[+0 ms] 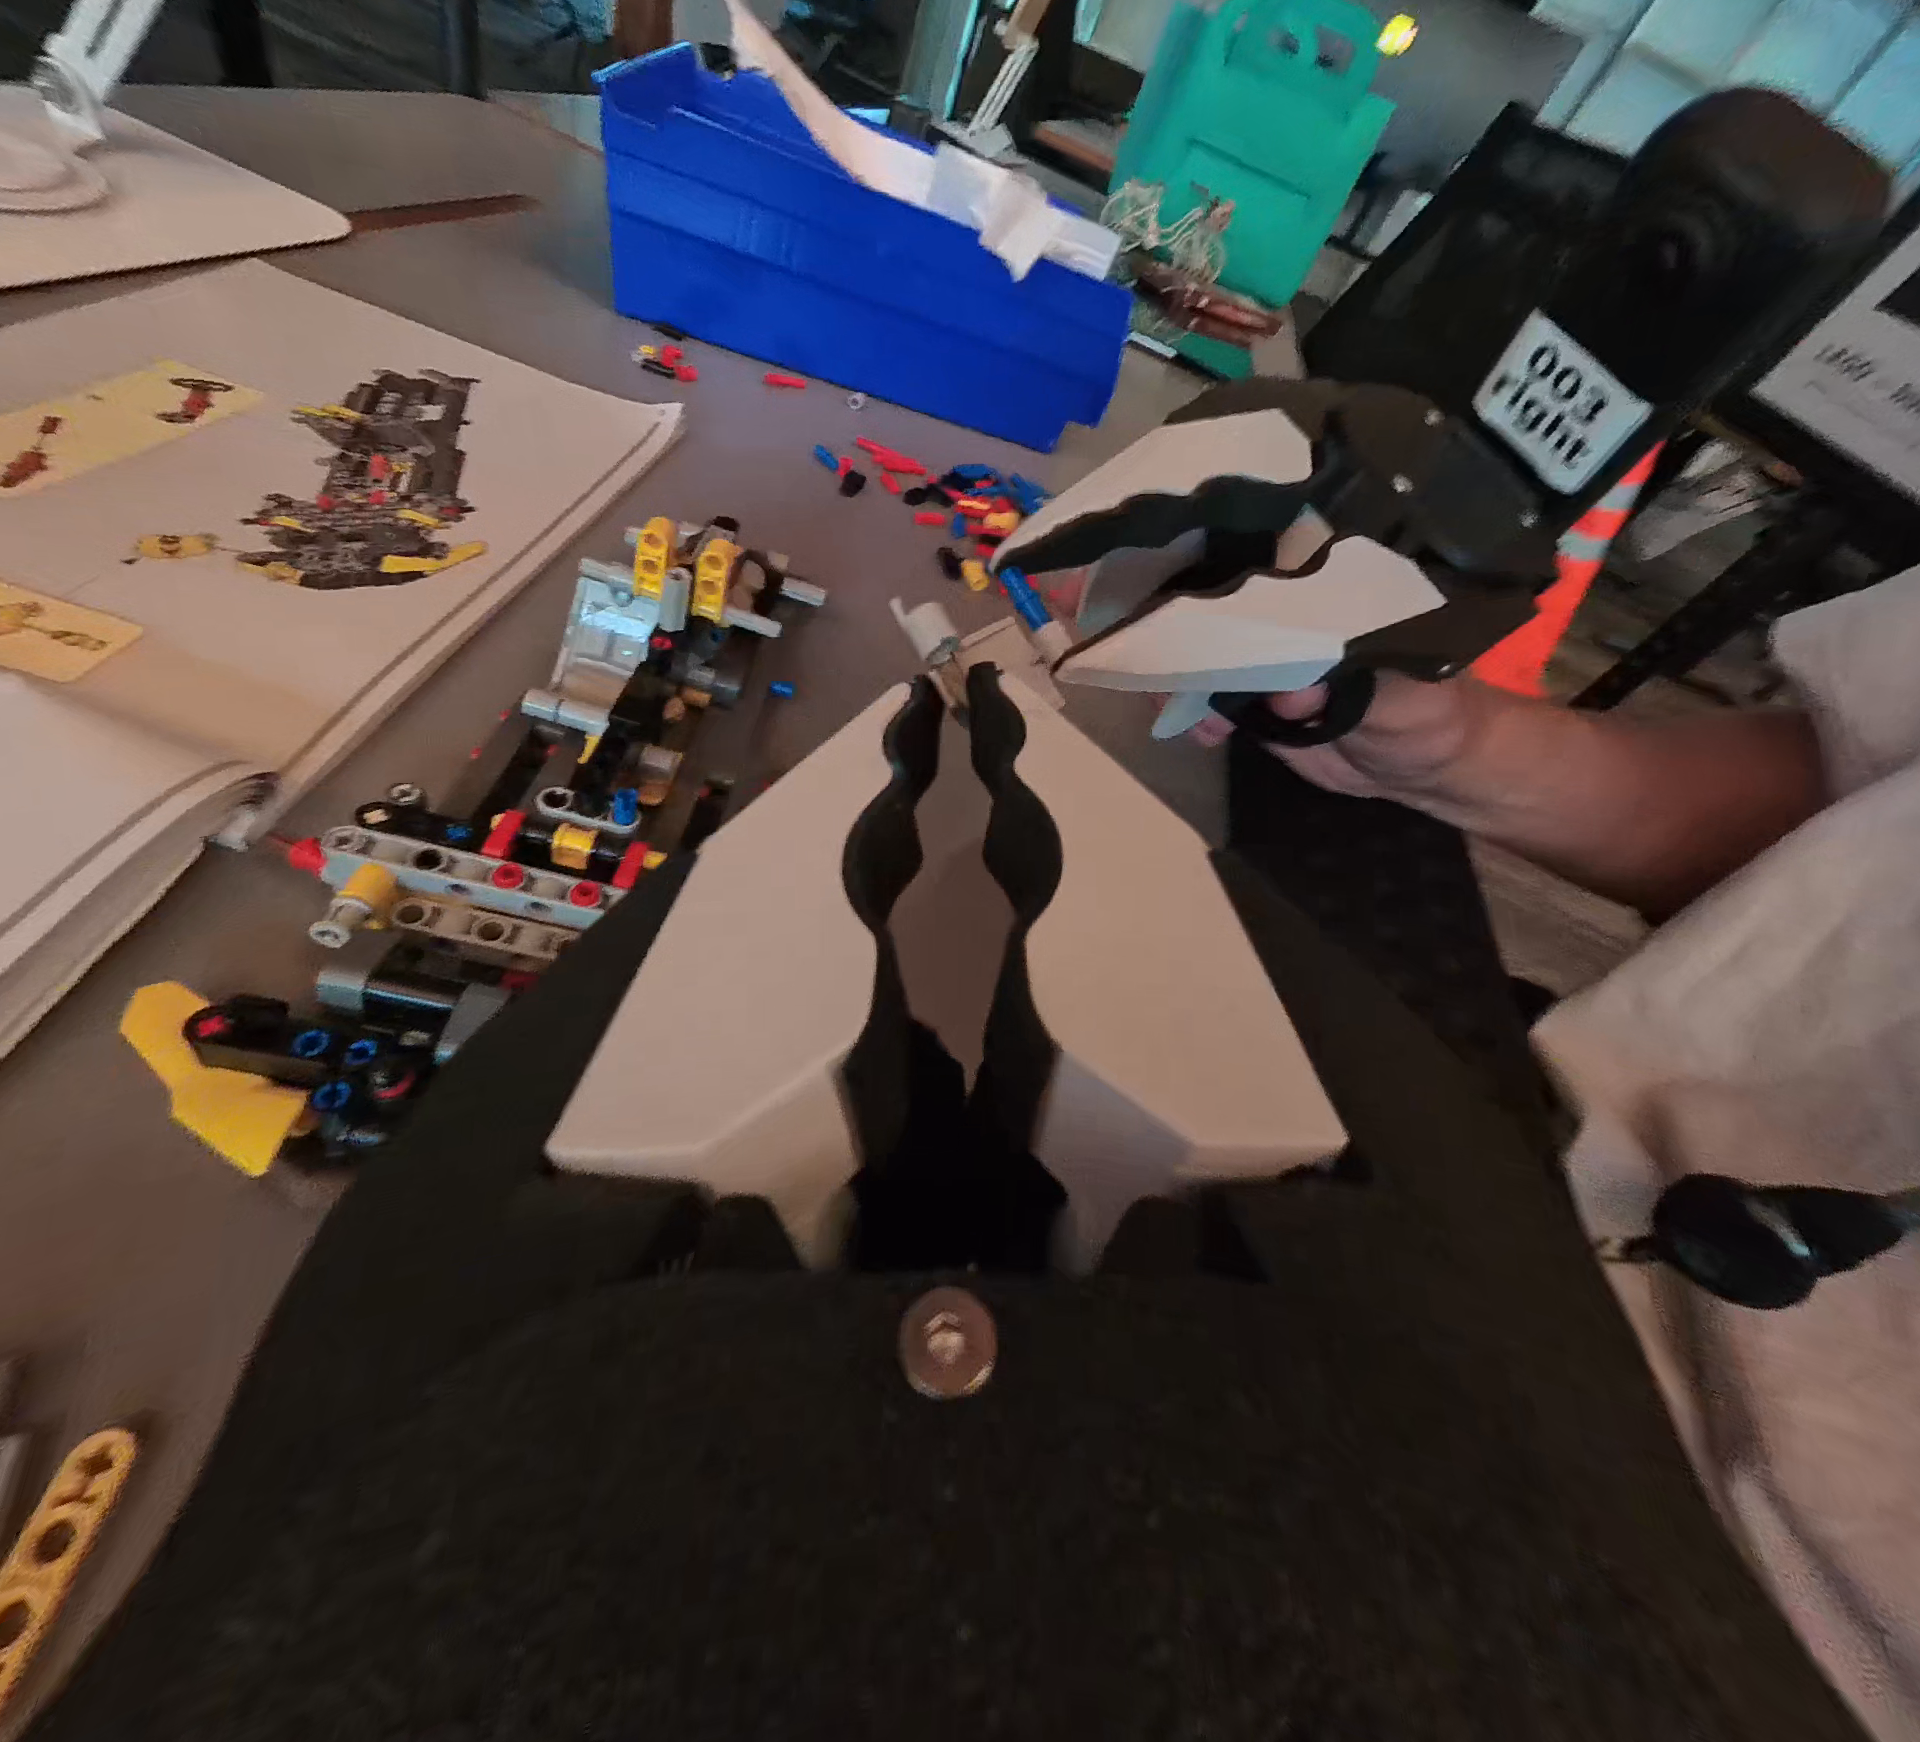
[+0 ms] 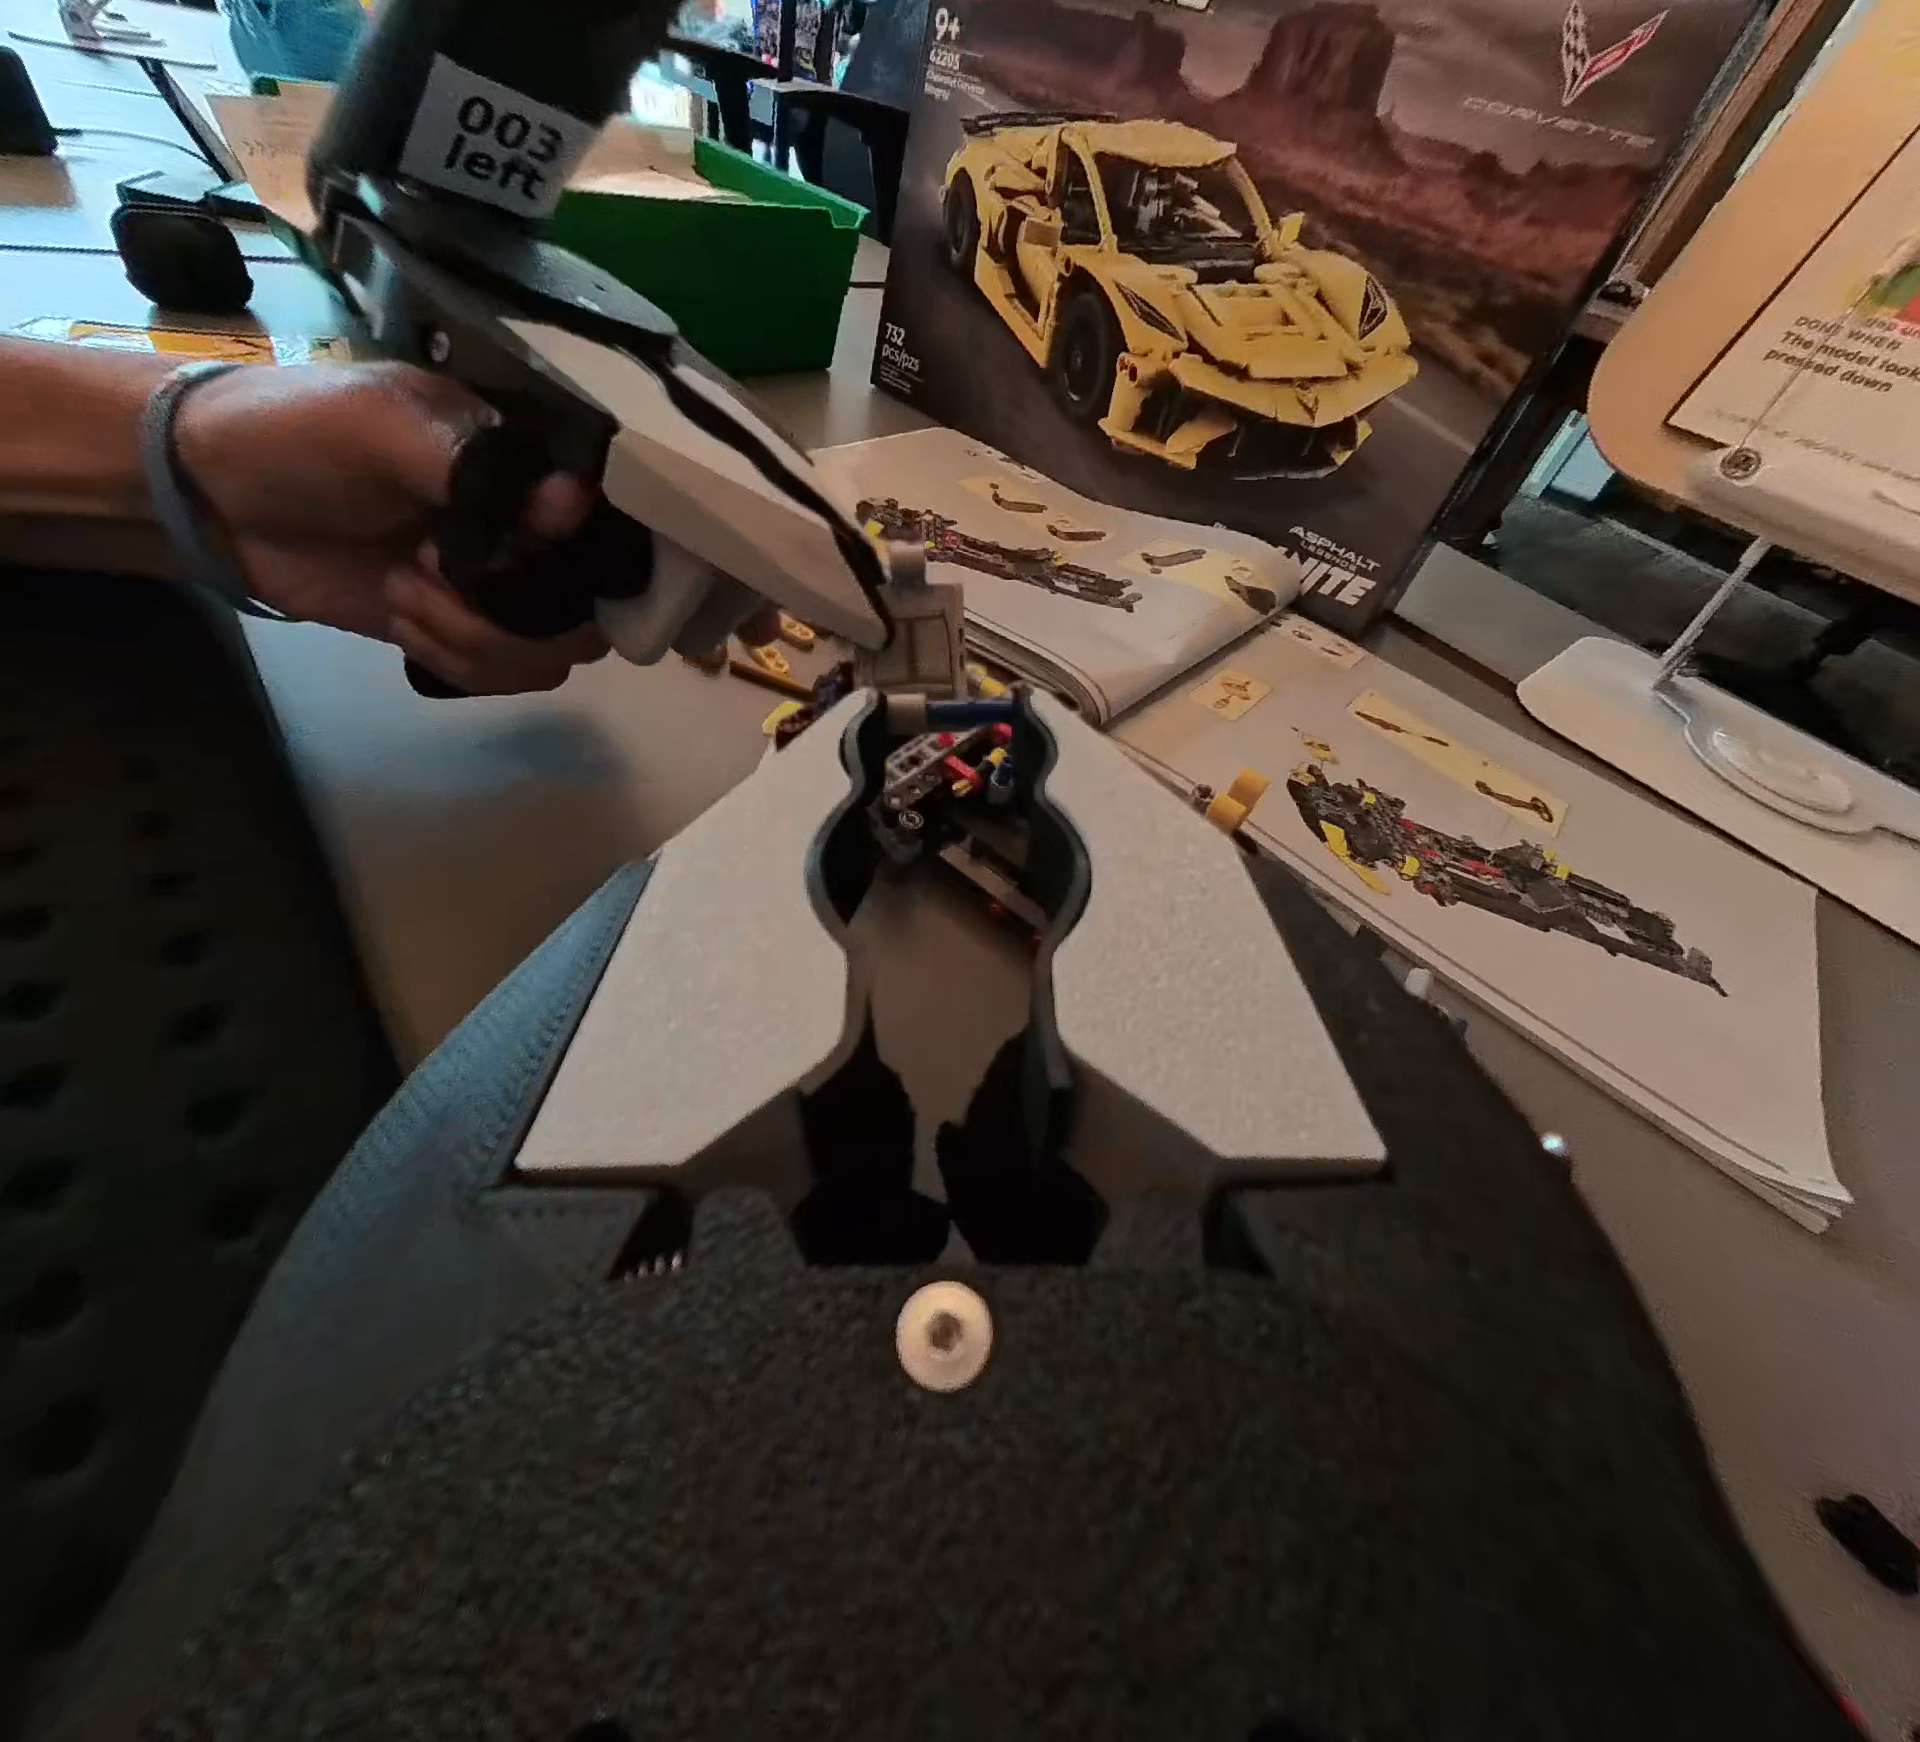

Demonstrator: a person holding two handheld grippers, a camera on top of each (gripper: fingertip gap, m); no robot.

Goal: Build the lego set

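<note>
The left gripper [image 1: 954, 679] was clamped on a small grey piece [image 1: 940, 643], pinched at the very tips of its fingers and held above the table [image 1: 499, 279]. In the right wrist view the same piece [image 2: 914, 627] hung from that gripper [image 2: 883, 627], with a hand [image 2: 343, 508] wrapped round the handle.

The right gripper [image 2: 940, 716] gripped a blue pin [image 2: 971, 711] crosswise between its fingertips, the pin's end touching or just beside the grey piece. From the left wrist view the pin [image 1: 1023, 596] showed slanting between the right gripper's tips [image 1: 1023, 601], a pale end pointing toward the grey piece.

Below and left of the grippers lay the part-built model [image 1: 540, 809] on the table: a long black and grey frame with red, blue and yellow bits, a yellow panel [image 1: 208, 1079] at its near end. Through the right gripper's fingers part of the model [image 2: 935, 788] was seen.

Loose pins [image 1: 956, 497], red, blue and black, lay scattered beyond the model, near a blue bin [image 1: 831, 279] stuffed with white paper. The open booklet [image 1: 312, 487] lay left of the model; in the right wrist view its pages [image 2: 1455, 861] spread out in front of the set's box [image 2: 1247, 238], which stood upright. A green bin [image 2: 727, 248] sat behind the left gripper, and a yellow beam [image 1: 57, 1536] lay at the near left edge.
</note>
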